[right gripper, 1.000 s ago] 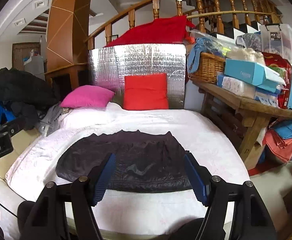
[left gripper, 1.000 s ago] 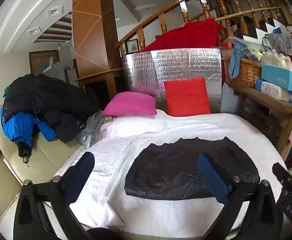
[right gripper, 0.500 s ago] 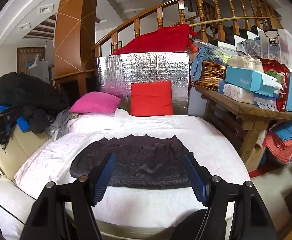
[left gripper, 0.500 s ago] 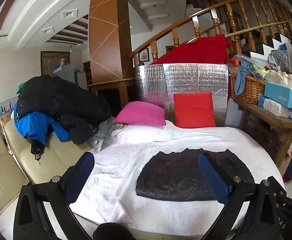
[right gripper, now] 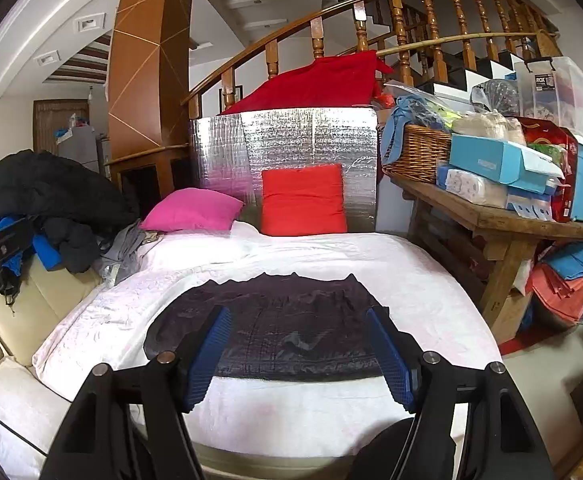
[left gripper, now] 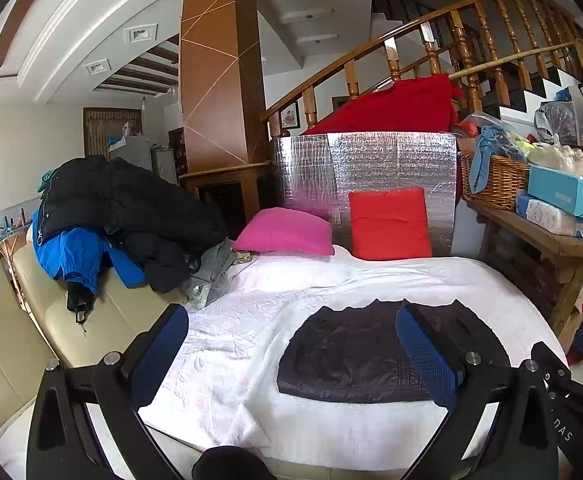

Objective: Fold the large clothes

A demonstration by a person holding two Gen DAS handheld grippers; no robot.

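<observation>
I hold both tools with jaws apart and nothing between them, the left tool (left gripper: 291, 348) and right tool (right gripper: 297, 356) hovering short of the dark garment (right gripper: 267, 320) lying as a flat folded rectangle on the white bedcover (right gripper: 411, 276). I judge this fold finished; next I'd need another piece from the clothes pile (left gripper: 123, 216) at left.

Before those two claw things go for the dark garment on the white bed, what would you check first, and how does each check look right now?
1. Left gripper jaws open, nothing between them: ok.
2. Right gripper jaws open, nothing between them: ok.
3. Dark garment lies flat on the white cover: ok.
4. Nothing lying on the garment: ok.
5. Pink pillow and red pillow clear of the garment: ok.
6. Near hem straight and reachable: cannot tell, the fingers partly hide it.
</observation>
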